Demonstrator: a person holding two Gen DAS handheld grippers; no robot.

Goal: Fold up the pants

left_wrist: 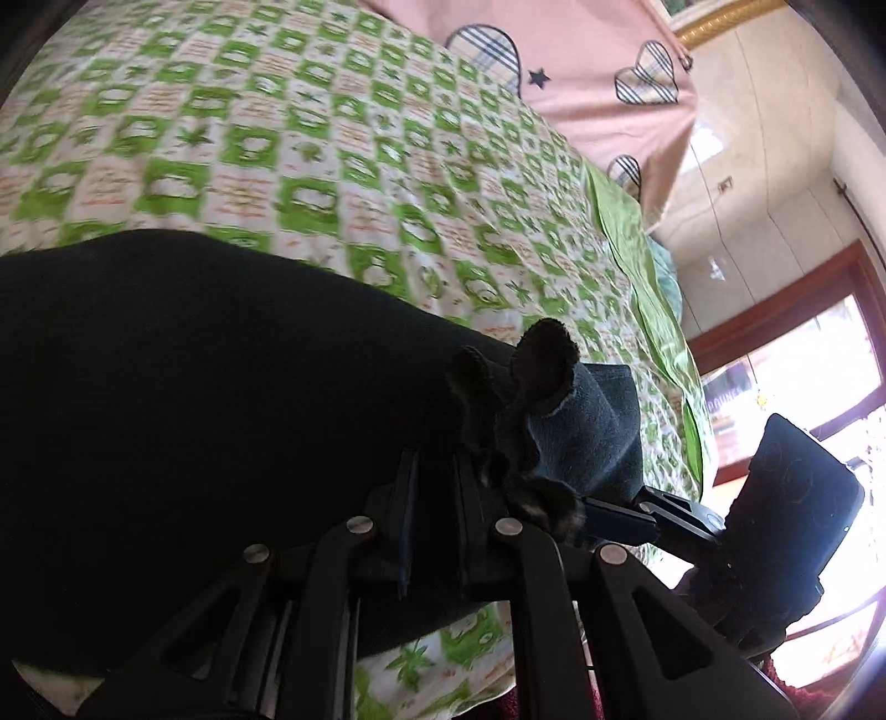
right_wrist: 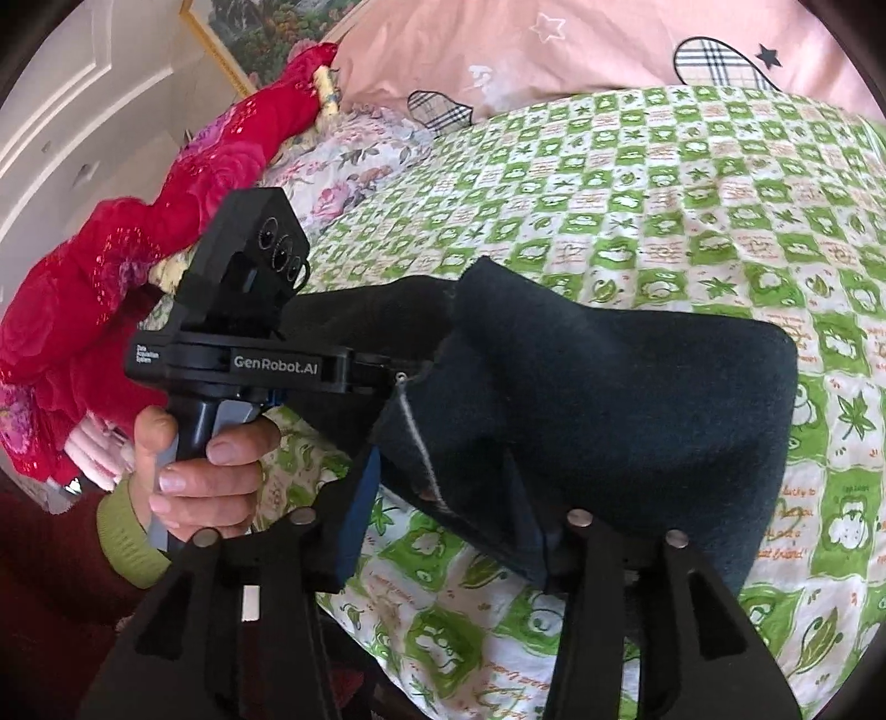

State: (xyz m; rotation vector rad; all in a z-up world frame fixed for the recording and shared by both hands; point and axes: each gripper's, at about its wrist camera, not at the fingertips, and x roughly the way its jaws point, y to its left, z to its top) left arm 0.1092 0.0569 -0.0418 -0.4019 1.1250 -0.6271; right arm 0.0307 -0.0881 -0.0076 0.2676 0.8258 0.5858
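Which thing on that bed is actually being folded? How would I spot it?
Find the bed with the green-checked sheet. On its near part lie the pants, bunched where both grippers meet. They are the only plain dark cloth; the red blanket and pink pillow are bright and patterned.

The pants (left_wrist: 194,399) are being seen as dark, almost black, soft fabric, bunched rather than flat. In the left wrist view a wide dark mass is lying left of the left gripper (left_wrist: 443,498), while a crumpled edge with a bluish fold is being pinched between its fingers. In the right wrist view the pants (right_wrist: 609,421) are being held up just ahead of the right gripper (right_wrist: 454,531), a pale seam showing near its left finger.
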